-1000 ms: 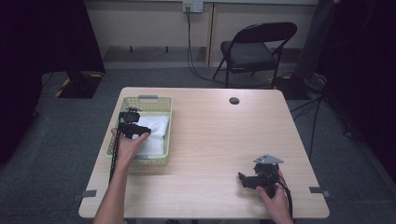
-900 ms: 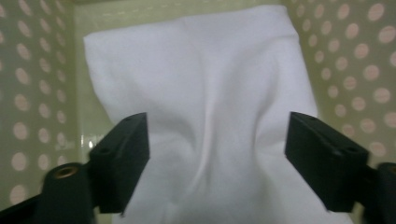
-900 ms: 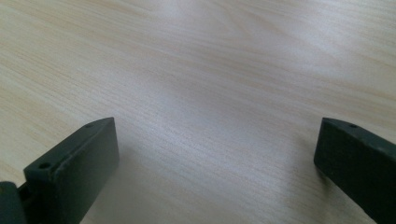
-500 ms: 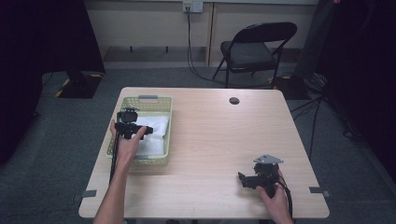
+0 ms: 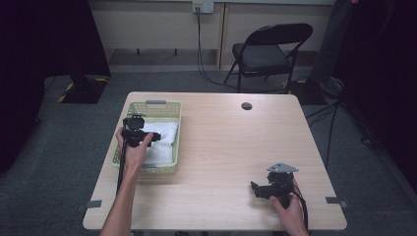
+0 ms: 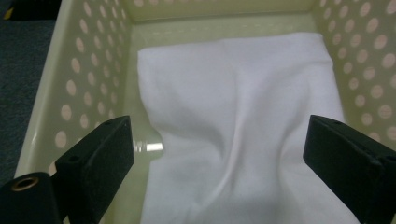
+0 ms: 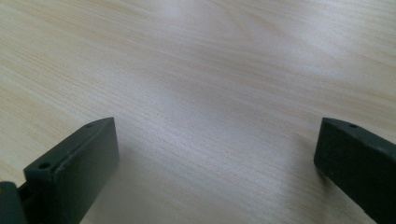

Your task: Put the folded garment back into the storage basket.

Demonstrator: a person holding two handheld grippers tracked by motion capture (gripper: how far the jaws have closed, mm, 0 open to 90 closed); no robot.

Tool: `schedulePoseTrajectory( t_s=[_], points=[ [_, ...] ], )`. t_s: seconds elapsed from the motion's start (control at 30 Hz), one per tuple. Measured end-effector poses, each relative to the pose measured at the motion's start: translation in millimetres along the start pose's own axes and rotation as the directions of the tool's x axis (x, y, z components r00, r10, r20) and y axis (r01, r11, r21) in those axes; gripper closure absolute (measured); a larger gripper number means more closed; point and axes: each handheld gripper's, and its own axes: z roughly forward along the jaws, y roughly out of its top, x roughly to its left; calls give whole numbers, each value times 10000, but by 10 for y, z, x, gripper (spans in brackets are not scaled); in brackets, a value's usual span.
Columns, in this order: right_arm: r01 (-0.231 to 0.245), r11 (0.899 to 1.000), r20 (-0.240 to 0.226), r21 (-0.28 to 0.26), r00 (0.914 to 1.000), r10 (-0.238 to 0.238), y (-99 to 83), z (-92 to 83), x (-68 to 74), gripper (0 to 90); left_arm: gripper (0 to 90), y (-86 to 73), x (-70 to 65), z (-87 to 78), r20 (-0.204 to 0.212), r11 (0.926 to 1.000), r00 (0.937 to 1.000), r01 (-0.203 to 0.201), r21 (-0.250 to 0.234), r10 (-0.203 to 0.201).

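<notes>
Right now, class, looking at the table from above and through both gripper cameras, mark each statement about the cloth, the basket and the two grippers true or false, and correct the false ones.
1. The white cloth lies inside the basket. True.
2. The left gripper is clamped on the cloth. False: its jaws have just been opening and stand wide apart, with the cloth below them unpinched.
3. The right gripper is over bare table, its jaws open with nothing between them. True.
4. The basket sits on the person's right side of the table. False: it sits on the left side.
5. A folding chair stands beyond the table's far edge. True.
</notes>
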Motion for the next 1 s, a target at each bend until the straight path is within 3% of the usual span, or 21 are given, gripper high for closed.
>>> schedulePoseTrajectory(
  t_s=[0.13, 0.3, 0.5, 0.63, 0.9, 1.0],
  points=[
    [-2, 10000, 2, 1, 10000, 2, 0, 0, 0, 0, 83, -61, -11, -31, 257, 9993, 9991, 356, -147, -352],
    [-4, 10000, 7, 0, 10000, 4, 0, 0, 1, 0, 83, -148, -1, -46, 917, 9984, 9944, 545, -178, -527],
    [-5, 10000, 8, 2, 10000, 5, 1, 1, 2, 0, 79, -189, -78, -151, 1200, 9986, 9928, 120, -515, -57],
    [-7, 10000, 9, 0, 10000, 7, 1, 1, 2, 0, 65, -228, -135, -166, 1028, 9969, 9924, -635, -468, 680],
    [-3, 10000, 12, 0, 10000, 3, 1, 1, 2, 0, 66, -321, -125, -223, 1423, 9974, 9881, -516, -511, 584],
    [-5, 10000, 14, 2, 10000, 5, 2, 1, 3, 0, 66, -347, -124, -229, 1363, 9966, 9881, -650, -503, 713]
  ],
)
